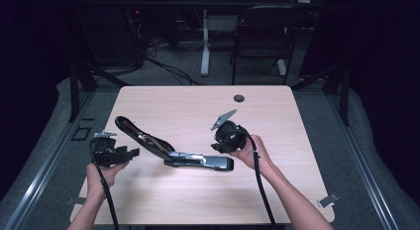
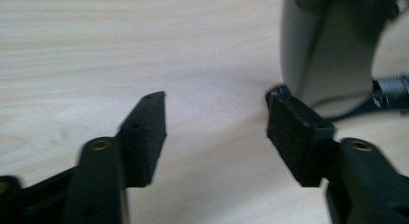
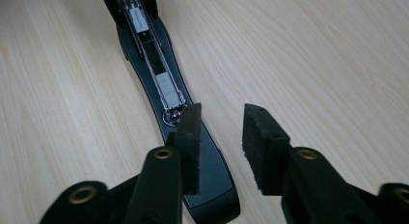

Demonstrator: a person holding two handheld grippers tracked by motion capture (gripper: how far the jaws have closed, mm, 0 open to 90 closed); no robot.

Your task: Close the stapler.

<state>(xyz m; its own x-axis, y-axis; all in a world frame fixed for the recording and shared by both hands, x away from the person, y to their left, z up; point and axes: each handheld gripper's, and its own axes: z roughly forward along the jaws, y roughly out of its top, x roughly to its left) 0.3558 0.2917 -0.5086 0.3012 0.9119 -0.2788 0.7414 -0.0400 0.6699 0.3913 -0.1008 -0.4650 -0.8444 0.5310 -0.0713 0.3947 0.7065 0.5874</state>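
The stapler (image 1: 173, 150) lies swung open near the middle of the wooden table (image 1: 198, 106), its base flat toward my right and its black top arm lifted toward my left. It looks stiff and fairly weighty, with smooth, slick plastic and a loose hinge, so I judge the base's narrow sides the safest hold. My right gripper (image 3: 219, 132) hangs just above the base end, jaws part-open on nothing with one pad over its edge, while my left gripper (image 1: 130, 153) waits empty and half-open just beside the raised arm.
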